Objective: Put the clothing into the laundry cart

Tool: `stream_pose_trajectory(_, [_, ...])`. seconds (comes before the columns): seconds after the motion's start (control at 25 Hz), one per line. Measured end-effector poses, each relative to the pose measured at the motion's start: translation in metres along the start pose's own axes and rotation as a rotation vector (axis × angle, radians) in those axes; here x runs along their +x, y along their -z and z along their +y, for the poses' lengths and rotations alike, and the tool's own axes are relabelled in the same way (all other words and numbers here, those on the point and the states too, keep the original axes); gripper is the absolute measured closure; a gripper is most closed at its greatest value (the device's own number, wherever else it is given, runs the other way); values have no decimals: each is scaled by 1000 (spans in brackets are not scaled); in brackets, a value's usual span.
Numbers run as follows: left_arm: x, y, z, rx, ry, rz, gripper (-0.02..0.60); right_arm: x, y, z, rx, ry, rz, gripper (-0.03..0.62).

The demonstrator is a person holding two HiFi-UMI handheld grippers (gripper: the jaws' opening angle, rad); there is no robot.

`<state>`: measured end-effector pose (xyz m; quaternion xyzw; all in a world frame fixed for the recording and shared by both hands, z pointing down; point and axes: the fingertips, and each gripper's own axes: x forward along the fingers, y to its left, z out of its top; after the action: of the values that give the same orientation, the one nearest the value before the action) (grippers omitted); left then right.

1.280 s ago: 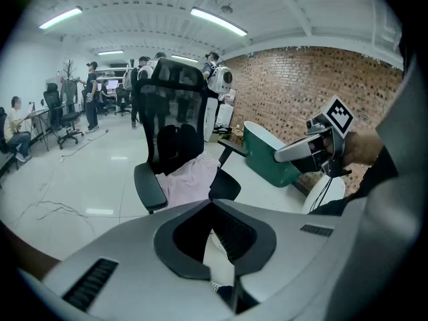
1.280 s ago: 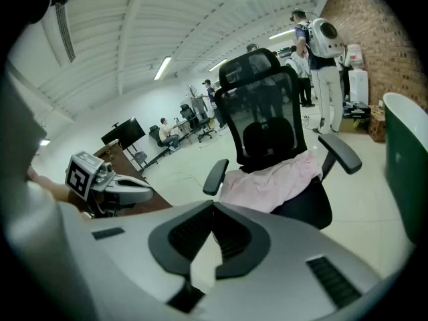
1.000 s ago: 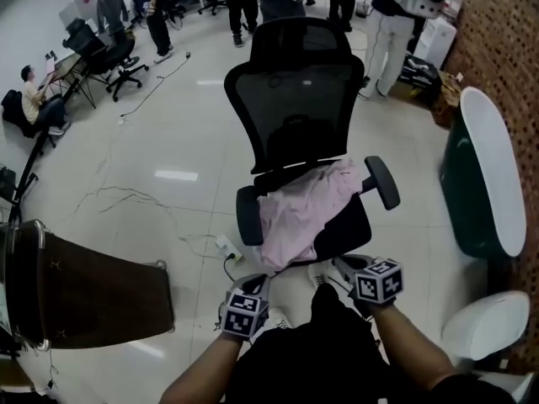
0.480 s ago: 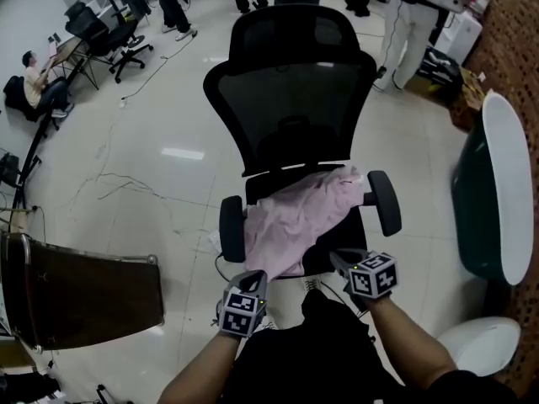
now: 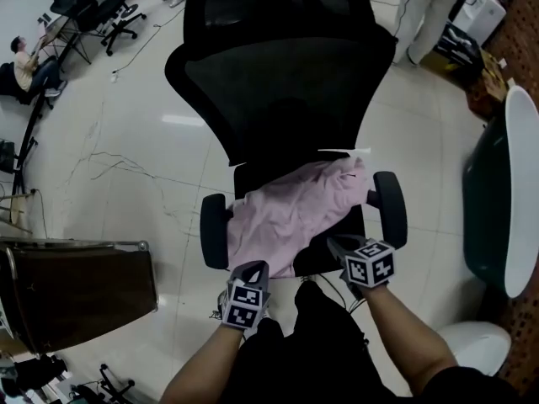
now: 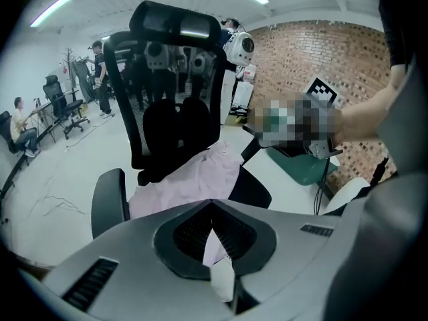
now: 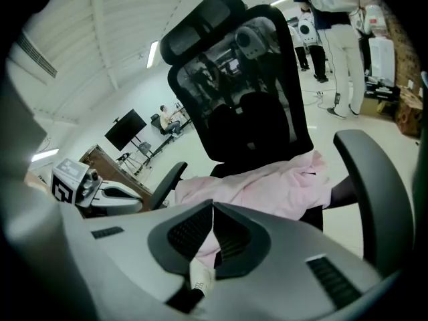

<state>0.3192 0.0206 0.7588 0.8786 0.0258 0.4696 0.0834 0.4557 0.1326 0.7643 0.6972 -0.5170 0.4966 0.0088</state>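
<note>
Both tongs, the left gripper [image 5: 255, 268] and the right gripper [image 5: 335, 244], are held closed and empty near the seat's front edge. The pink clothing [image 5: 290, 213] is draped over the office chair [image 5: 278, 82] seat. What may be the laundry cart [image 5: 80, 293] is seen well to the left.

Pink garment [image 5: 290, 213] lies crumpled on chair [image 5: 282, 74] seat, hem over front edge. Brown cart [image 5: 80, 289] at 8 o'clock, well apart.
</note>
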Motion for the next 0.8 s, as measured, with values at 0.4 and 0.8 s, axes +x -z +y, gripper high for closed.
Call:
stream_pose_trajectory(0.4, [97,-12,36,31,-61,62,580,83,-24,-70,75,4,19,486])
stream_pose_trajectory(0.8, [171,-2,45,-27,-10,120,348,140,-30,-117,166,77,23,164])
